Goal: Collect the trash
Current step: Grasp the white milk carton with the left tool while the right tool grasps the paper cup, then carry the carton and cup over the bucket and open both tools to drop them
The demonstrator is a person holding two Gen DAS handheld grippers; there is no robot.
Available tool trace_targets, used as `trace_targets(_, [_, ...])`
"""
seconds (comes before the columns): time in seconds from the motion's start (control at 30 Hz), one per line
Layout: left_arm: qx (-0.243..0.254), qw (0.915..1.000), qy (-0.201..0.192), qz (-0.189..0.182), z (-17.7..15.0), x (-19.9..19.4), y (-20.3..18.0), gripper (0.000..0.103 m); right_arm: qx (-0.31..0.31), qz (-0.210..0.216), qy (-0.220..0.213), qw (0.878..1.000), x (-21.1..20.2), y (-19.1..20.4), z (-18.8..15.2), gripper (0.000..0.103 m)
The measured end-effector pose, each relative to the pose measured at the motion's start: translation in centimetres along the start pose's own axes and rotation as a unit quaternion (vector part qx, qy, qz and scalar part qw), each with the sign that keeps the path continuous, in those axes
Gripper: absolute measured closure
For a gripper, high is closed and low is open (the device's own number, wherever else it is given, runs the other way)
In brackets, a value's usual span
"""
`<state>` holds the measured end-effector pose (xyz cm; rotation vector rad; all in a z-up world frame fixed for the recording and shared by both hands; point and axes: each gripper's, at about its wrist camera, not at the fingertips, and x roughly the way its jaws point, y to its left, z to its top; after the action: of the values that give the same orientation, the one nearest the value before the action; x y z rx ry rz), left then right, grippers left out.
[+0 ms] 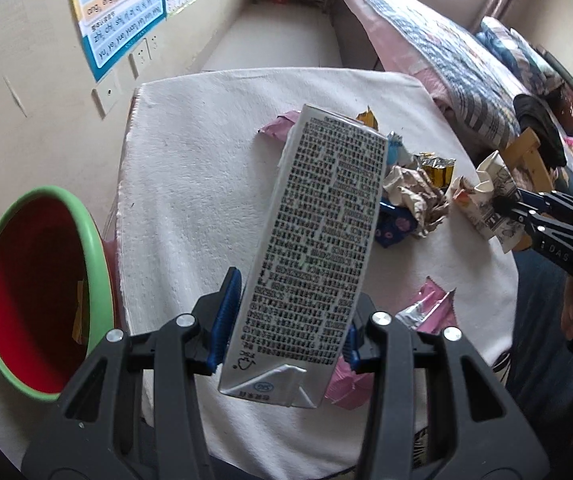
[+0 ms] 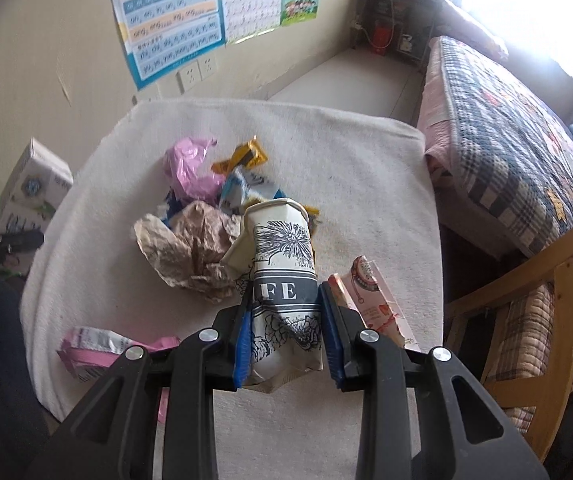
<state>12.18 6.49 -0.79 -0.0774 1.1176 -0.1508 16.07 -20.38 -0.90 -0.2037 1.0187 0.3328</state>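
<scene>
Left hand-held gripper (image 1: 286, 320) clamps a silver text-covered carton (image 1: 318, 240); right hand-held gripper (image 2: 286, 336) grips a crushed paper cup (image 2: 282, 280).

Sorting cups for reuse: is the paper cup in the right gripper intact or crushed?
Crushed. The paper cup is flattened between the right gripper's blue pads, its walls creased and its rim bent out of round.

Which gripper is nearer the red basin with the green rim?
Left. The left gripper, holding a milk carton, is just beside the basin; the right gripper, clamping a crushed paper cup, is across the table.
</scene>
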Motion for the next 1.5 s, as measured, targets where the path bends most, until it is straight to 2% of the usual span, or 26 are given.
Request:
trace_targets(0.2, [-0.021, 0.9994, -0.025, 0.007, -0.6, -1.5, 0.3, 0.061, 0.004, 0.005, -0.026, 1.0, -1.9, 0.8, 1.0, 0.073])
trace_targets(0.33, [-0.046, 0.9976, -0.049, 0.014, -0.8, -3.0, 1.4, 0.061, 0.013, 0.023, -0.048, 0.999, -3.1, 1.7, 1.8, 0.073])
trace_targets(0.53, [-0.071, 0.9938, -0.078, 0.036, -1.6, -5.0, 3.3, 0.061, 0.002, 0.041, -0.072, 0.997, -4.3, 4.4, 3.4, 0.073])
trace_targets(0.8, [-0.108, 0.9877, -0.098, 0.056, -2.9, -7.0, 6.6, 0.061, -0.031, 0.074, -0.089, 0.993, -4.8, 9.8, 5.9, 0.073])
trace_targets(1.0, [-0.149, 0.9787, -0.118, 0.079, -4.2, -8.8, 10.2, 0.061, -0.058, 0.112, -0.106, 0.986, -5.1, 14.5, 7.4, 0.073])
trace_targets(1.23, [-0.198, 0.9667, -0.129, 0.098, -6.1, -10.7, 14.5, 0.061, -0.093, 0.158, -0.103, 0.978, -4.7, 20.7, 8.9, 0.073])
trace_targets(1.5, [-0.245, 0.9555, -0.136, 0.091, -8.2, -12.1, 18.8, 0.061, -0.132, 0.201, -0.09, 0.966, -3.4, 28.0, 10.1, 0.073])
